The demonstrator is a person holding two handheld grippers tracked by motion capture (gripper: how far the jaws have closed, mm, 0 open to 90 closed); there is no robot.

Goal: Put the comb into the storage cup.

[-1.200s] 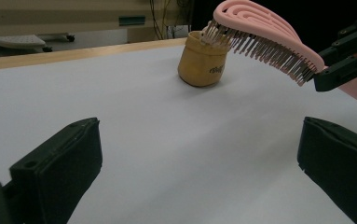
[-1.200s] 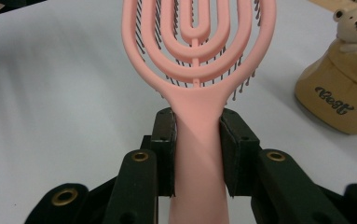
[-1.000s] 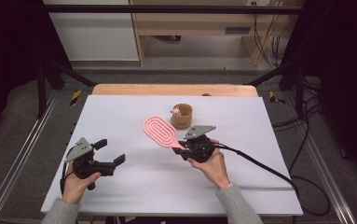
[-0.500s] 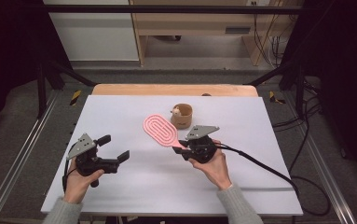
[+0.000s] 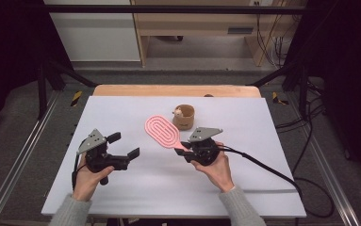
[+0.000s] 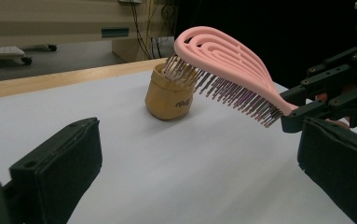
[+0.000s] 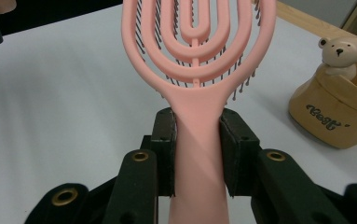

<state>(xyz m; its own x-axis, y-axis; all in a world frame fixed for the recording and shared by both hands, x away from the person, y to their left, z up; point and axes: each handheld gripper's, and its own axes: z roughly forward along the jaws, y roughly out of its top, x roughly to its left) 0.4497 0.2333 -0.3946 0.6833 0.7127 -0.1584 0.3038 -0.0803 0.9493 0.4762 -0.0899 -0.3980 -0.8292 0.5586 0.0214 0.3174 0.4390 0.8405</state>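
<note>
Change: left gripper (image 5: 123, 148) has crept up and in toward the middle, fingers wide open, nothing in them | brush: pink hairbrush (image 5: 160, 131) clamped by its handle in right gripper (image 7: 197, 154), head hovering over counter (image 5: 244, 117) beside tan cup (image 5: 185, 117) | guess: handover coming | pose: right hand parked, left palm-under

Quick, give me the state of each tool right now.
Left tool: open, holding nothing.
Right tool: closed on the handle of the pink hairbrush, held off the table.
</note>
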